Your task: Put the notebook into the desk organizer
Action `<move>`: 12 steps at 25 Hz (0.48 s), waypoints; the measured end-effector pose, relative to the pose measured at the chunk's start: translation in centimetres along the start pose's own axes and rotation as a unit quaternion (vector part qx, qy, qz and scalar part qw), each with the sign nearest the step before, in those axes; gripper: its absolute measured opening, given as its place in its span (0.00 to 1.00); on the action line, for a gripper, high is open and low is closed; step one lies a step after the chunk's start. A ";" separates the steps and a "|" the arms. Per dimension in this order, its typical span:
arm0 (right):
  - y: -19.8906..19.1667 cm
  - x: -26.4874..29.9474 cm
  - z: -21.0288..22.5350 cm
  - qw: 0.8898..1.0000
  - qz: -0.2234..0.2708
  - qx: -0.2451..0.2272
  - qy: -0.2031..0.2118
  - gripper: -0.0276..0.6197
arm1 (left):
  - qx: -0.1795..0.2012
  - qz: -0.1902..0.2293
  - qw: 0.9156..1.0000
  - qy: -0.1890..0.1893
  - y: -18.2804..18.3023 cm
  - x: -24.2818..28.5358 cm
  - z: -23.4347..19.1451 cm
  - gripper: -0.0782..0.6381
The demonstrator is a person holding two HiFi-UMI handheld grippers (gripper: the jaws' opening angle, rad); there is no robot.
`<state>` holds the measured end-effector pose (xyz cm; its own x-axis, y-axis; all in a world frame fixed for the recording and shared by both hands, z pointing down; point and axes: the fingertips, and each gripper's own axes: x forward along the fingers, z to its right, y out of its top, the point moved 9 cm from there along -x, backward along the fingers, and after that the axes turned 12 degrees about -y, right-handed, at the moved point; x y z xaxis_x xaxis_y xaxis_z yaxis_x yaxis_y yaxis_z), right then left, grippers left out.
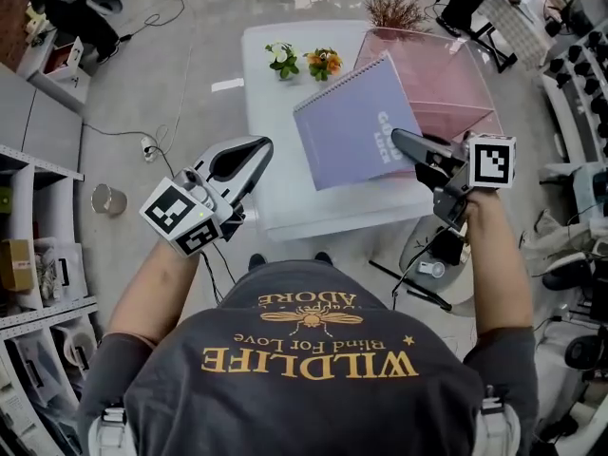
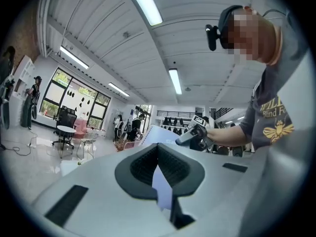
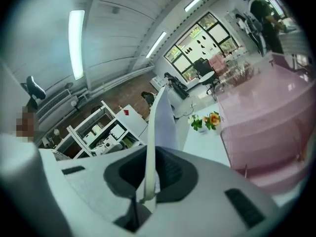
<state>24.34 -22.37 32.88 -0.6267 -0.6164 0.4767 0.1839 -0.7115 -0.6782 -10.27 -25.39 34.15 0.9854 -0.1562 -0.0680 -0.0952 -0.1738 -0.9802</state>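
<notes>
R gripper point(image 1: 407, 142): jaws clamped on lower-right edge of purple notebook point(image 1: 356, 122). Notebook is held above the white table point(image 1: 285, 202), cover facing up, tilted. In head view its top corner overlaps the pink desk organizer point(image 1: 461, 93); it is not inside. L gripper point(image 1: 255, 152): jaws together, nothing btwn them, apart from notebook, over table's left edge. Flower pots point(image 1: 304, 62) stand at table's far side.

Lit brightly and evenly by ceiling strip lights point(image 2: 143, 4), with daylight through tall windows point(image 2: 74, 100). Pale glare off the glossy floor point(image 1: 180, 27) and white tabletop point(image 1: 285, 207); only faint, soft shadows. Bent hard by fisheye in the 2 gripper views, dark at the corners. Softer in the right gripper view, notebook point(image 3: 159, 127) edge blurred up close.
</notes>
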 end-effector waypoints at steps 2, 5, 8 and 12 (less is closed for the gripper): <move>3.2 -0.5 -0.5 1.000 0.014 -0.028 0.001 0.09 | 0.011 0.004 1.000 0.002 1.2 0.4 -0.5 0.11; 7.2 -1.2 -0.3 0.998 0.034 -0.054 -0.007 0.09 | 0.023 0.005 1.000 0.004 2.2 1.3 -1.1 0.11; 10.7 -1.9 1.2 0.997 0.052 -0.057 -0.023 0.09 | 0.030 0.005 1.000 0.004 2.8 2.2 -1.5 0.11; 14.4 -2.6 4.8 0.996 0.065 -0.044 -0.049 0.09 | 0.031 0.004 1.000 0.000 2.9 3.0 -1.7 0.11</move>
<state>32.29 -32.67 24.56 -0.5237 -0.7348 0.4311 0.1889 -0.5936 -0.7822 -7.87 -27.99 31.41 0.9847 -0.1570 -0.0760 -0.0941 -0.1116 -0.9893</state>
